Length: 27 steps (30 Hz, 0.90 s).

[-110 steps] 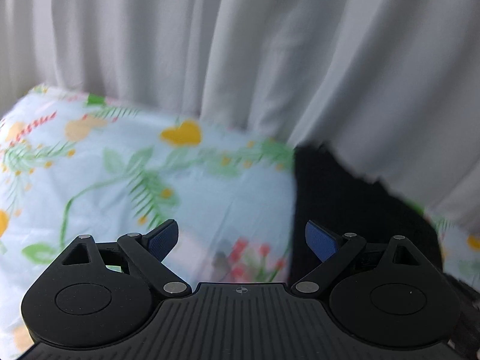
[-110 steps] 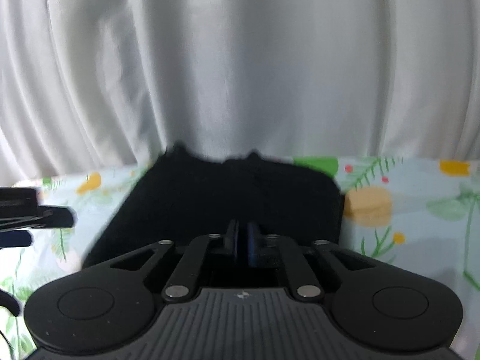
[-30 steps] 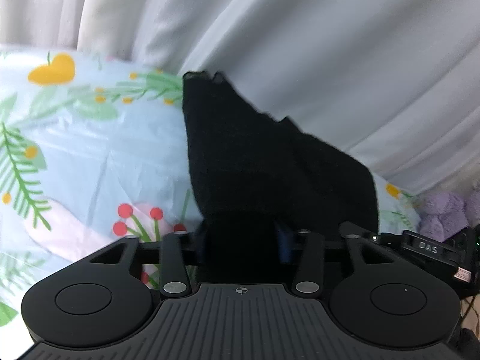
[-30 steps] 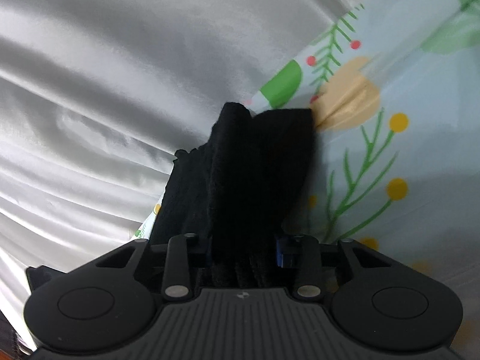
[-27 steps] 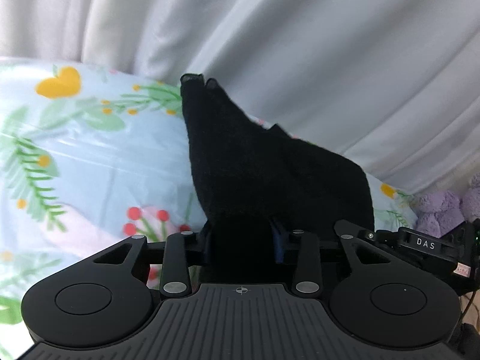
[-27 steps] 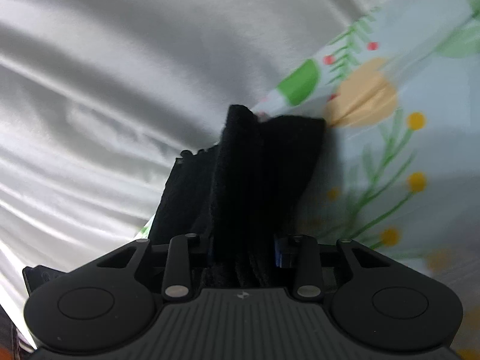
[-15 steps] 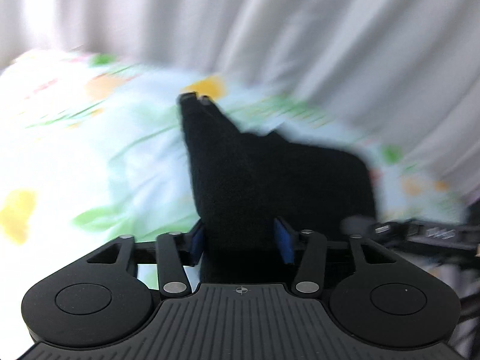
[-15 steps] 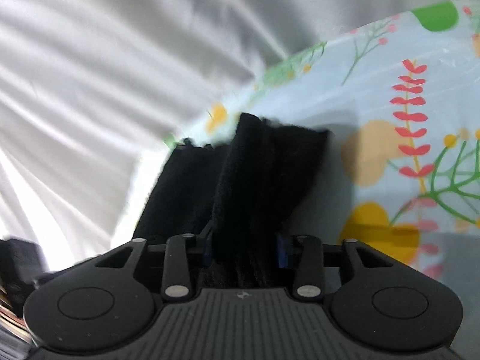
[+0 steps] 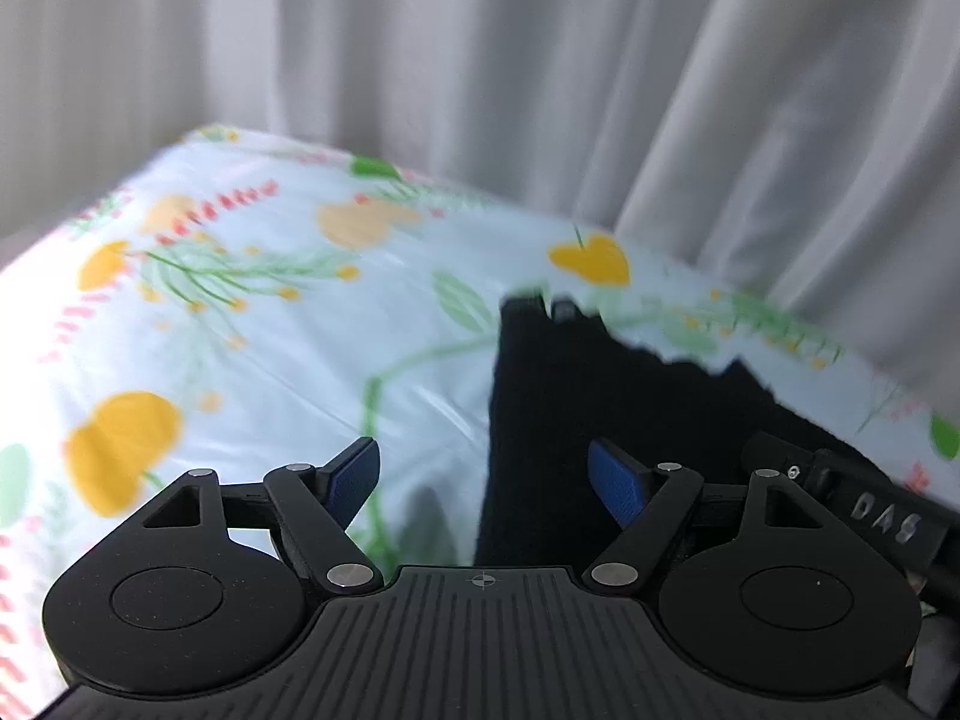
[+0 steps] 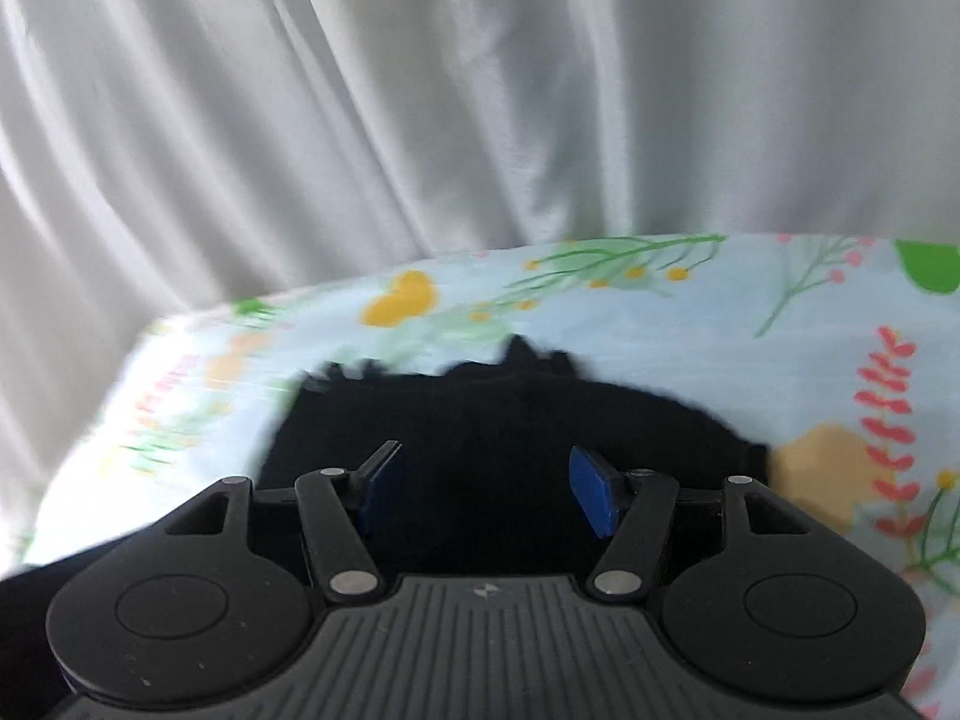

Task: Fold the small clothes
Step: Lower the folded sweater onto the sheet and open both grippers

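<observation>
The black garment (image 9: 612, 408) is laid flat on the flowered cloth (image 9: 252, 324) near its far edge, in front of the white curtain (image 9: 480, 60); in the right wrist view it (image 10: 498, 420) is seen spread wide across the cloth (image 10: 660, 324), with a ragged far edge. A second ago it was bunched and pinched between the pads of both grippers and raised off the cloth; now it has been let go. The left gripper (image 9: 486, 474) is seen with its jaws opening: its blue pads (image 9: 618, 483) stand well apart, and only the garment's left edge is seen between them, below and untouched. The right gripper (image 10: 486, 492) is likewise released, its jaws opening, and the garment is seen between and beyond its pads (image 10: 591, 489), which do not press on it. At the right edge of the left wrist view the other gripper's body (image 9: 870, 516) is seen over the garment. Half a second ago the fabric filled the gaps between the pads; now bare cloth is seen beside the left gripper's left pad.
</observation>
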Each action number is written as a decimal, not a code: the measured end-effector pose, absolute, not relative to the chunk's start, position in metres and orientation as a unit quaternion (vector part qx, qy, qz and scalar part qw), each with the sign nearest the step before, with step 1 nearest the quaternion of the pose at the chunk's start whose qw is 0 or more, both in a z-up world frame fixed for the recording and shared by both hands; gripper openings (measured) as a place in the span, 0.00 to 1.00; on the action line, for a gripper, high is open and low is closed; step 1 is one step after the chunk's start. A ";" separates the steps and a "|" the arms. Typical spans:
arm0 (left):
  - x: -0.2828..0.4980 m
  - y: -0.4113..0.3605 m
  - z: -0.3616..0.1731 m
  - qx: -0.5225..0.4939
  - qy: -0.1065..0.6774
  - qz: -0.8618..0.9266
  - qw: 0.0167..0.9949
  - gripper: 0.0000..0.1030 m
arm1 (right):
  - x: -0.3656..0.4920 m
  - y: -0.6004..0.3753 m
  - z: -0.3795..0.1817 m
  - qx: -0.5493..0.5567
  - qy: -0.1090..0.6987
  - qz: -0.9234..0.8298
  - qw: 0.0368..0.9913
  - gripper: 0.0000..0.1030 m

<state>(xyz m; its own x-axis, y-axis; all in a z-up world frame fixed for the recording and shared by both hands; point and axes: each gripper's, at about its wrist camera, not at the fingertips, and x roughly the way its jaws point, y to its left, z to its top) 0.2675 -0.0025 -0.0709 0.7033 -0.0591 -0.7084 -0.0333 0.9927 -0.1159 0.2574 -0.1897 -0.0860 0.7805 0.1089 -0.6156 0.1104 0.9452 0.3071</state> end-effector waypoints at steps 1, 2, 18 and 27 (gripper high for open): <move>0.267 -0.005 -0.076 -0.061 0.386 -0.010 0.920 0.81 | 0.253 -0.189 -0.092 0.144 0.319 -0.012 0.937 0.59; 0.267 -0.008 -0.082 -0.060 0.379 -0.012 0.923 0.86 | 0.244 -0.191 -0.097 0.122 0.301 -0.018 0.946 0.59; 0.254 -0.015 -0.092 -0.022 0.348 0.001 0.937 0.92 | 0.229 -0.193 -0.097 0.069 0.328 -0.040 0.941 0.62; 0.190 0.000 -0.078 -0.052 0.367 -0.039 0.928 0.94 | 0.154 -0.198 -0.093 0.022 0.359 -0.029 0.933 0.74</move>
